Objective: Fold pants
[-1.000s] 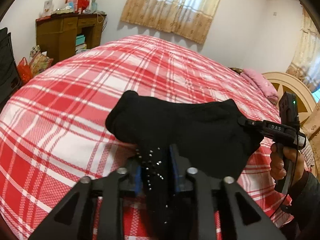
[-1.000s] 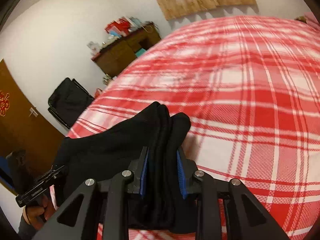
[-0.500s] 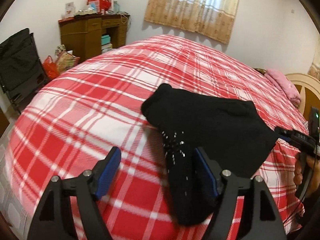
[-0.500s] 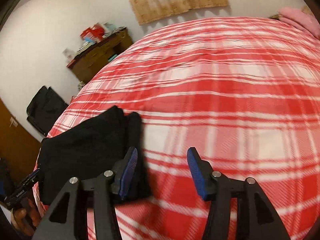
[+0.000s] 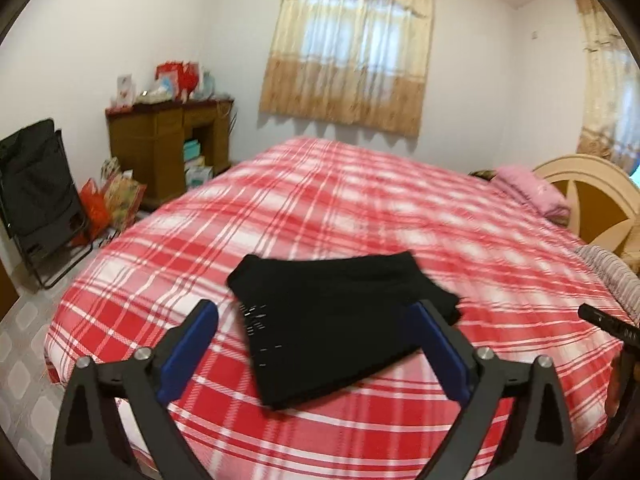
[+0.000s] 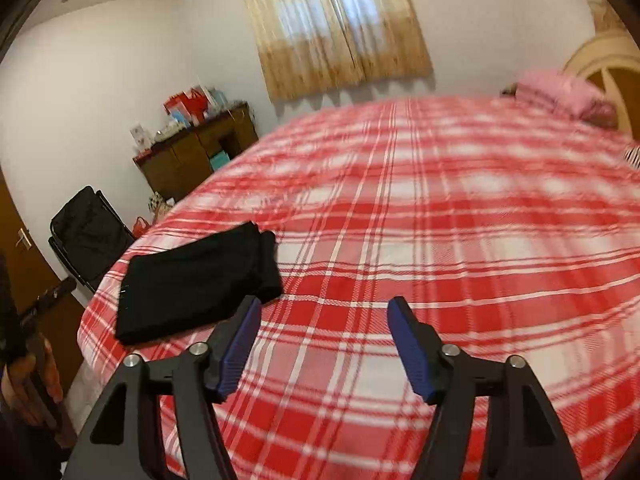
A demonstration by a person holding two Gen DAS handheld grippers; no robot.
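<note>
The black pants (image 5: 340, 320) lie folded into a compact bundle near the front corner of the red plaid bed (image 5: 360, 208). My left gripper (image 5: 316, 320) hangs above and behind them, its jaws still opening wide, nothing pressed between the blue pads. In the right wrist view the pants (image 6: 196, 280) sit to the left on the bed (image 6: 440, 240). My right gripper (image 6: 324, 320) is off to their right over bare bedspread, jaws opening, nothing between them.
A wooden desk (image 5: 168, 140) with boxes stands against the far wall. A black folding chair (image 5: 36, 196) and gift bags (image 5: 116, 200) are left of the bed. A pink pillow (image 5: 532, 188) and cream headboard (image 5: 592, 196) are at the right. A hand (image 6: 28, 380) holds the other gripper's handle.
Both grippers let go of the pants, opened and drew back and up. The right one swung away to the right. The folded pants stayed on the bed.
</note>
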